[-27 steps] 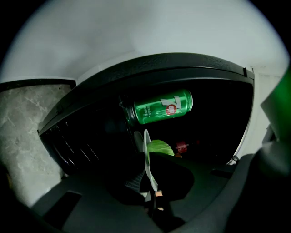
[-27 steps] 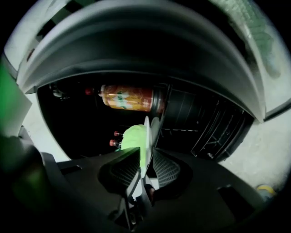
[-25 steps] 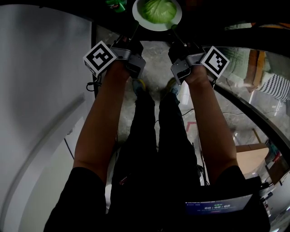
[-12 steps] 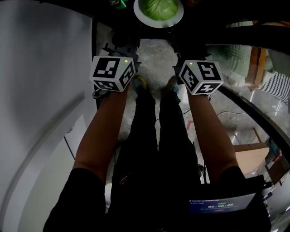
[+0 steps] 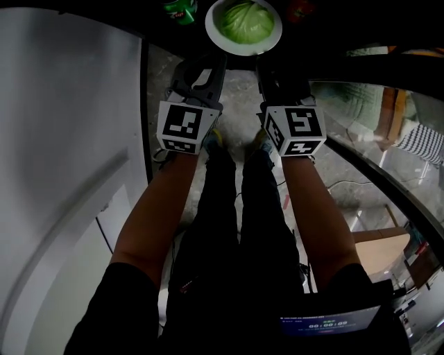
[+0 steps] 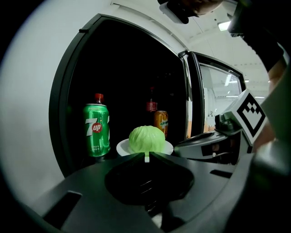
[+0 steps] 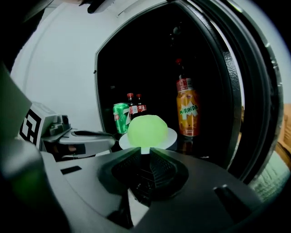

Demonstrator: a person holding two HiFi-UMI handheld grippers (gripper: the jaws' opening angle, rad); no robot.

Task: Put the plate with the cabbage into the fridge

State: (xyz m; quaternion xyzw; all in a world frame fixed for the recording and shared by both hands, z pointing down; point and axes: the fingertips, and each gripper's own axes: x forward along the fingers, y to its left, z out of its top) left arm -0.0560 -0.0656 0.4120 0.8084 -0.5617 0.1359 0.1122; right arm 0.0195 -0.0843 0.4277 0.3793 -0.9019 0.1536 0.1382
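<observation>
Dark inside, the fridge [image 6: 132, 68] stands open ahead. Both bare forearms [image 5: 149, 215] stretch straight forward and parallel, so the left gripper [image 6: 146, 156] and the right gripper [image 7: 144, 151] lie side by side, marker cubes [image 5: 186, 127] turned upward. Each gripper's jaws are pinched on the near rim of the white plate [image 5: 220, 43] — one toward each side of it. The cabbage [image 5: 246, 21] sits centred on the plate, which is level at the fridge's mouth (whether it rests on a shelf cannot be told), near a green 7up can [image 6: 96, 130] and an orange Mirinda bottle [image 7: 188, 113].
</observation>
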